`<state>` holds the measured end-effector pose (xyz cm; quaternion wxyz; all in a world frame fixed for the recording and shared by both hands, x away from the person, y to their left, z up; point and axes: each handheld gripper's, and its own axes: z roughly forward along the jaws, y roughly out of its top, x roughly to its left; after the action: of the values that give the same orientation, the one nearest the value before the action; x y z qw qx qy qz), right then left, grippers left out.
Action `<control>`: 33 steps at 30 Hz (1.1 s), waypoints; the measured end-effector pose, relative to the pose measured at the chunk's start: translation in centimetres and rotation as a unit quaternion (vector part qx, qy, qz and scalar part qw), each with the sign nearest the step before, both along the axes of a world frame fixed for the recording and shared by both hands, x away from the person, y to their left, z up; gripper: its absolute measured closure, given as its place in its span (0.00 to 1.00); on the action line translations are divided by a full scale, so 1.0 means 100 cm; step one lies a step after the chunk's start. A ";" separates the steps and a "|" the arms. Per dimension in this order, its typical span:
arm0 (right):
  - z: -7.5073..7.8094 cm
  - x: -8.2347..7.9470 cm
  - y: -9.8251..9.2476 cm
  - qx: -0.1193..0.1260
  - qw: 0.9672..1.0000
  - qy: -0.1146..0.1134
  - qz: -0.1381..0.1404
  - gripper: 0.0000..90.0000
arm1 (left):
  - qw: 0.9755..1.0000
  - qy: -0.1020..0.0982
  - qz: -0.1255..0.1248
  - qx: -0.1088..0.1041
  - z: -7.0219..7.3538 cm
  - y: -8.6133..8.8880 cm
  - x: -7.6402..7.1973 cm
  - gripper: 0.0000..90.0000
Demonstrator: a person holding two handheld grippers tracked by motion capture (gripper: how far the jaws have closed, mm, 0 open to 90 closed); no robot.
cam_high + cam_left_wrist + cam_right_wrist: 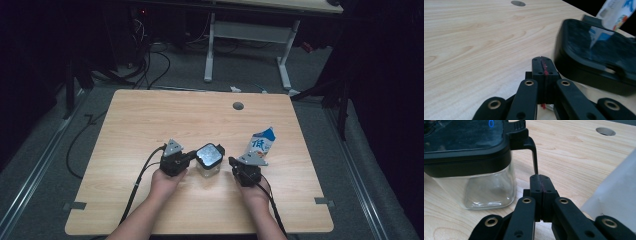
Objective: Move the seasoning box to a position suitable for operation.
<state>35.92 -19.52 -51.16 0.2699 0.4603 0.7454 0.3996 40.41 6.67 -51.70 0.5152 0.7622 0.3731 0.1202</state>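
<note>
A clear glass jar (210,169) with a black lid (209,155) stands at the middle of the wooden table (150,125). My left gripper (193,156) lies just left of the lid, shut and pointing at it. In the left gripper view its jaws (541,60) are pressed together with nothing between them, and the lid (596,57) sits close on the right. My right gripper (232,161) is shut to the jar's right. In its view the jaws (540,178) meet just below the lid's hanging latch (534,155), beside the jar (489,187).
A blue and white carton (261,144) stands right behind the right gripper, and fills the right edge (616,195) of its view. A round cable hole (238,106) sits near the table's far edge. Cables and a desk frame (250,35) lie on the floor beyond.
</note>
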 end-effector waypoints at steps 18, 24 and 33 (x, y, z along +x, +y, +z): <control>-0.001 -0.010 0.002 -0.001 1.000 -0.001 0.008 1.00 | 1.000 -0.010 0.024 0.003 -0.003 0.029 -0.032 1.00; 0.000 -0.001 0.016 0.001 1.000 0.001 0.018 1.00 | 0.999 -0.014 0.041 0.011 -0.001 0.047 -0.032 1.00; 0.001 0.007 0.051 -0.003 0.999 -0.004 0.054 1.00 | 0.999 -0.004 0.032 0.025 -0.003 0.047 -0.043 1.00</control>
<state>36.59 -14.41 -51.04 0.2524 0.4169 0.7692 0.4133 36.13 11.42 -51.98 0.4933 0.7619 0.3922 0.1495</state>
